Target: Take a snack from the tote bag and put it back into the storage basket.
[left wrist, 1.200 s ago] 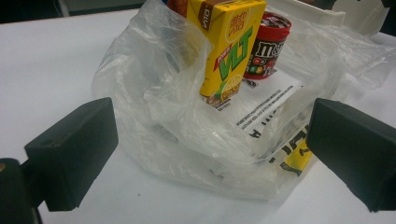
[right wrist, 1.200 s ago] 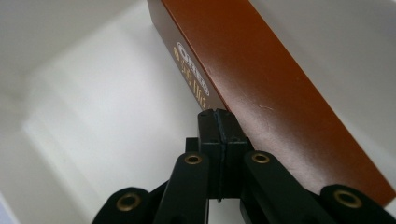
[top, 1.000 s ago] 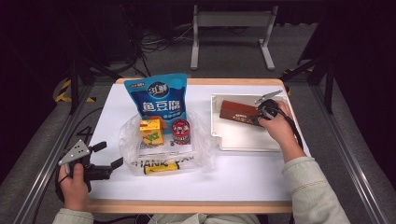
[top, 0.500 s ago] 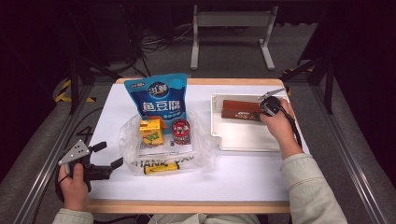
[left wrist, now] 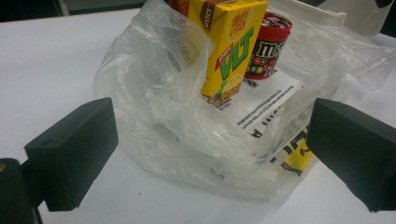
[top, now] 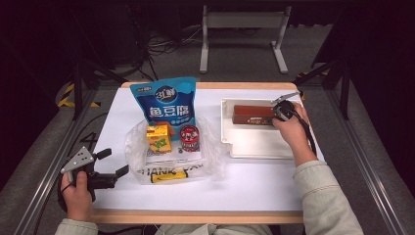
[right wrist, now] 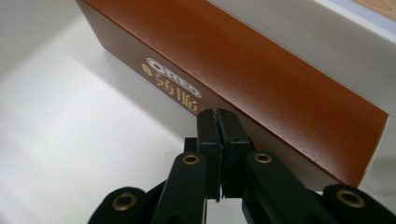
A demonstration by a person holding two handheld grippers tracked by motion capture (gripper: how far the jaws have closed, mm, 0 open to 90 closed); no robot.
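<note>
— At the tip of your right claw (right wrist: 217, 114), what do you have?
— Your jaws are pressed together with nothing between them, and their tips sit right against the near long side of the brown Oreo box (right wrist: 243, 70); I can't tell if they quite touch it.

— Which way does the box run?
— It lies flat in the white tray (top: 254, 144), along the tray's far wall, its long axis crossing in front of your claw, left to right on the desk (top: 254, 176). You meet it near its right end.

— And your left claw (left wrist: 210, 154)?
— Spread wide and holding nothing, well apart from the tray, facing the plastic bag (left wrist: 154, 116) with the yellow carton (left wrist: 231, 46). So I judge the box is your right hand's job: open first, then straddle its narrow width.
</note>
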